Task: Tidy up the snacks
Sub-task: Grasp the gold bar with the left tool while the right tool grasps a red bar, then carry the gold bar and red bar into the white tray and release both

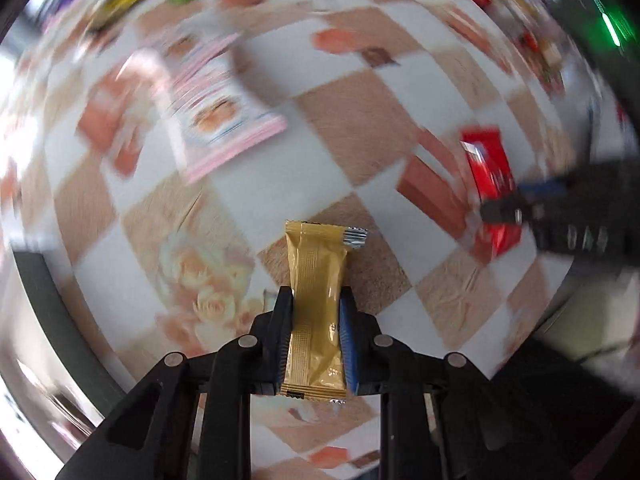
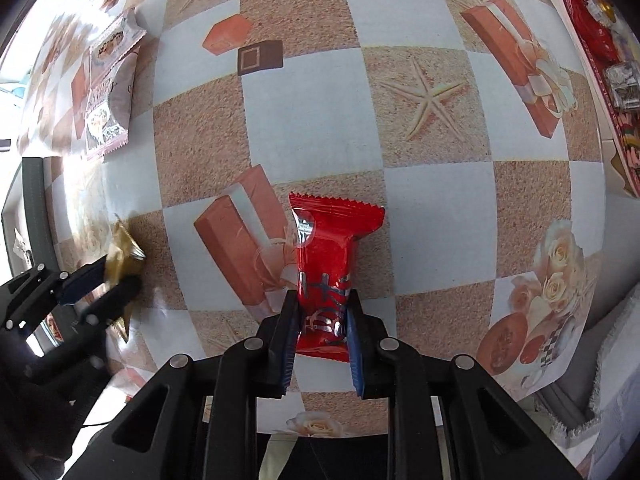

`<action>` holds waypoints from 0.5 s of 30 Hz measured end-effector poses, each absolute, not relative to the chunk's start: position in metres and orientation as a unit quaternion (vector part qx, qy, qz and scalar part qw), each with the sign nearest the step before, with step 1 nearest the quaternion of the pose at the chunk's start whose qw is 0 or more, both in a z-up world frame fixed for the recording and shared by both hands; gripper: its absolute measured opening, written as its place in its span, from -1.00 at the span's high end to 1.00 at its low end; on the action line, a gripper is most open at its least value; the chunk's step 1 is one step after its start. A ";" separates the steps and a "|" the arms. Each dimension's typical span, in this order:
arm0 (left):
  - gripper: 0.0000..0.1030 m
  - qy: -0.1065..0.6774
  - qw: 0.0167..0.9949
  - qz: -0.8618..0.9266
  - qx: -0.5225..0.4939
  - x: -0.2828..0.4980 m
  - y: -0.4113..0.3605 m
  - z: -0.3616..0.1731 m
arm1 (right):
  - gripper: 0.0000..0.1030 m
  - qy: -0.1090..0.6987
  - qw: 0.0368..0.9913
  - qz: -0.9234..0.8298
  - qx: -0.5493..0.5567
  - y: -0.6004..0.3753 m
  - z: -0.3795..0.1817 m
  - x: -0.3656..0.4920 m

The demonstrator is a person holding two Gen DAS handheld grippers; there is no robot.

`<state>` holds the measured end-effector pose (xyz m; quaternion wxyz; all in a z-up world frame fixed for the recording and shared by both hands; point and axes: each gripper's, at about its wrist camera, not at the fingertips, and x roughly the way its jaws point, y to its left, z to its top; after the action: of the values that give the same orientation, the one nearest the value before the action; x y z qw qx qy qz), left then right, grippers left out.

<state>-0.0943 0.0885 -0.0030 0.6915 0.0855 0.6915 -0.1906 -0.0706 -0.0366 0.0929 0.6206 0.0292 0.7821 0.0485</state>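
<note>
2 grippers each clamp a snack above the checkered table (image 2: 420,128). The left gripper (image 1: 316,300) pinches a gold wafer packet (image 1: 318,300) between its pads, the packet's silver-crimped end pointing toward 12 o'clock in its own view. The right gripper (image 2: 322,304) squeezes a red candy wrapper (image 2: 326,264), its serrated edge toward 12 o'clock. In the right wrist view, a pink biscuit packet (image 2: 110,88) lies on the table at 10 o'clock, and a red tray (image 2: 600,80) of sweets sits at 2 o'clock.
</note>
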 end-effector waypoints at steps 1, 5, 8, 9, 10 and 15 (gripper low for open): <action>0.53 0.698 0.691 -0.177 0.055 -0.092 0.098 -0.003 | 0.55 0.782 0.621 0.048 0.024 -0.035 0.093 -0.071; 0.53 0.711 0.687 -0.149 -0.007 -0.093 0.122 -0.005 | 0.54 0.782 0.622 0.044 0.012 -0.028 0.093 -0.072; 0.53 0.713 0.688 -0.135 -0.019 -0.098 0.134 -0.003 | 0.55 0.780 0.624 0.049 0.004 -0.020 0.096 -0.069; 0.53 0.712 0.690 -0.130 -0.021 -0.100 0.137 -0.001 | 0.55 0.779 0.624 0.055 0.011 -0.020 0.097 -0.069; 0.53 0.710 0.692 -0.127 -0.024 -0.101 0.140 0.002 | 0.55 0.781 0.622 0.057 0.018 -0.019 0.097 -0.069; 0.53 0.695 0.709 -0.110 -0.047 -0.109 0.156 0.023 | 0.55 0.778 0.622 0.072 0.056 -0.015 0.106 -0.069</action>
<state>-0.1089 0.1564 0.0226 0.7086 -0.0472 0.6954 -0.1099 -0.0691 -0.0145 0.1058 0.6218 0.0560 0.7778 0.0719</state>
